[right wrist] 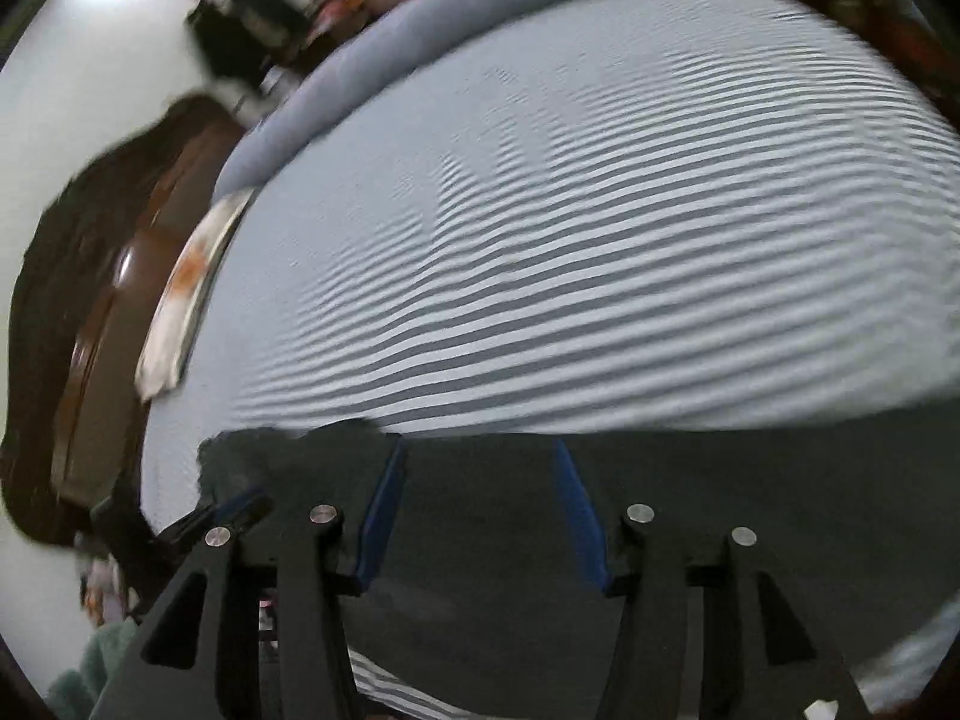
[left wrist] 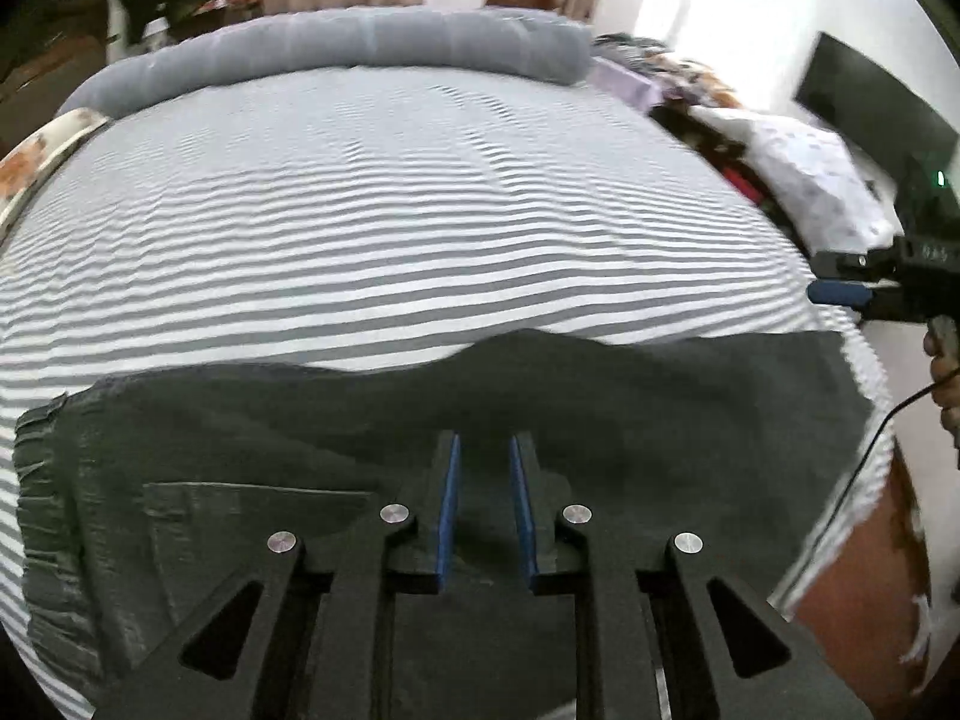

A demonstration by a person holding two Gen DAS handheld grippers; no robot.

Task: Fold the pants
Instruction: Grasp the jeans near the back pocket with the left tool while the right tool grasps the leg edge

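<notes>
Dark grey pants [left wrist: 660,408] lie flat across the near part of the striped bed, waistband [left wrist: 42,456] at the left and a back pocket [left wrist: 252,510] facing up. My left gripper [left wrist: 486,438] hovers over them, its blue pads a little apart with nothing between. My right gripper [left wrist: 837,276] is at the far right of the left wrist view, off the cloth's upper right corner, held by a hand [left wrist: 942,372]. In the right wrist view the right gripper [right wrist: 478,447] stands open over the pants [right wrist: 480,540], gripping nothing.
The grey-and-white striped sheet [left wrist: 390,228] covers the bed. A rolled blue-grey blanket [left wrist: 360,42] lies along its far end. Pillows and clutter [left wrist: 798,174] sit at the right with a dark screen [left wrist: 864,96]. The brown bed frame [right wrist: 102,360] and a black cable [left wrist: 852,468] border the edges.
</notes>
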